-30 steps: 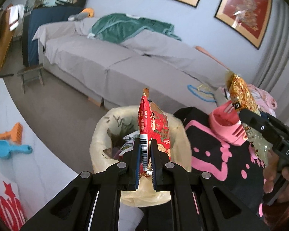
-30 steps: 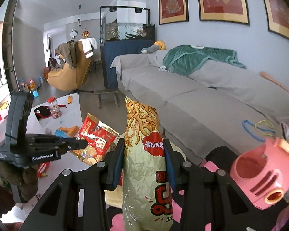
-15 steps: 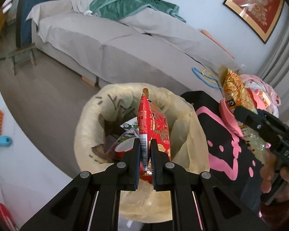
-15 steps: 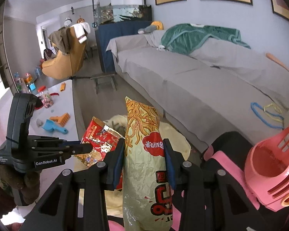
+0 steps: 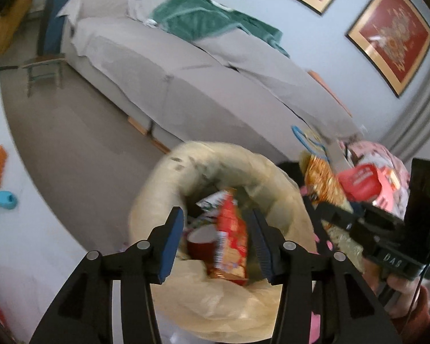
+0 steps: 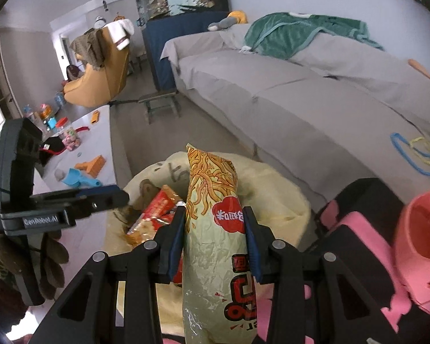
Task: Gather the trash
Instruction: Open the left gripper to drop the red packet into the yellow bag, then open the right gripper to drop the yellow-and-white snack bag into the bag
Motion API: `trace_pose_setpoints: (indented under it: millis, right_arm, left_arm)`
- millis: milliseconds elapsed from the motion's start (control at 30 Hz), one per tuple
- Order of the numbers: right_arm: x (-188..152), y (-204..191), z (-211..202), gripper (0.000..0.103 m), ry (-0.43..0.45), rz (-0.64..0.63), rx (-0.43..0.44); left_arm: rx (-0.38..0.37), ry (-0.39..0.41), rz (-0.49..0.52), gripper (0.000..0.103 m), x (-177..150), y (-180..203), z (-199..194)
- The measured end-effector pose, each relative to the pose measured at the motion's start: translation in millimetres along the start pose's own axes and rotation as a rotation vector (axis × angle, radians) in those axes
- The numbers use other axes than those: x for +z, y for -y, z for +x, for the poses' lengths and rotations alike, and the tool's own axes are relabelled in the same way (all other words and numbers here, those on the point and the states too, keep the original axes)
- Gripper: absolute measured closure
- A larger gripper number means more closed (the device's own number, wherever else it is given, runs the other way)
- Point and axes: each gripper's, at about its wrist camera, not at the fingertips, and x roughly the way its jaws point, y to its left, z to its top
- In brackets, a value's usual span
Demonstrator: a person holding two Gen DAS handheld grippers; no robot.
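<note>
We are at the drop-off: our left tool (image 5: 217, 239) stands released over the lined trash bin (image 5: 163, 189), the red wrapper (image 5: 232, 240) falling free into it, so next our right tool (image 6: 214, 239), clenched on the noodle bag (image 6: 215, 229), must swing over the bin's mouth and let go.

"GenRobot.AI", seemingly, on left gripper (image 6: 120, 199)

Both grippers are black, with blue-padded fingers (image 6: 177, 238), silver screws, white lettering; the sleeve (image 5: 412, 318) looks dark red.
</note>
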Motion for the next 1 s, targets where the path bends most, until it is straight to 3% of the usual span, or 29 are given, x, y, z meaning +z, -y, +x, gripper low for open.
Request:
trace_pose_setpoints:
  millis: [233,467,567,700,800,1000]
  right_arm:
    - [9,-32,57,0.067,-0.098,-0.041,0.078]
    - [-6,-37,133,0.067,-0.391,-0.079,0.04]
    - [-15,-35,139,0.067,-0.433,-0.071,0.029]
    - [-18,-30,128,0.063,-0.402,-0.028,0.054]
    - [-18,-27,109,0.051,-0.337,0.007,0.091]
    - [-15,-25,54,0.049,-0.17,0.023,0.051]
  left_arm:
    - [0.054,0.048,-0.053,0.054,-1,-26,-12]
    - [0.211,0.096,-0.015,0.054,-6,-36,-22]
    - [0.27,0.119,0.027,0.054,-11,-30,-26]
    - [0.288,0.139,0.073,0.054,-21,-19,-32]
    - [0.271,0.148,0.083,0.054,-25,-13,-38]
    - [0.283,0.194,0.127,0.054,-44,19,-63]
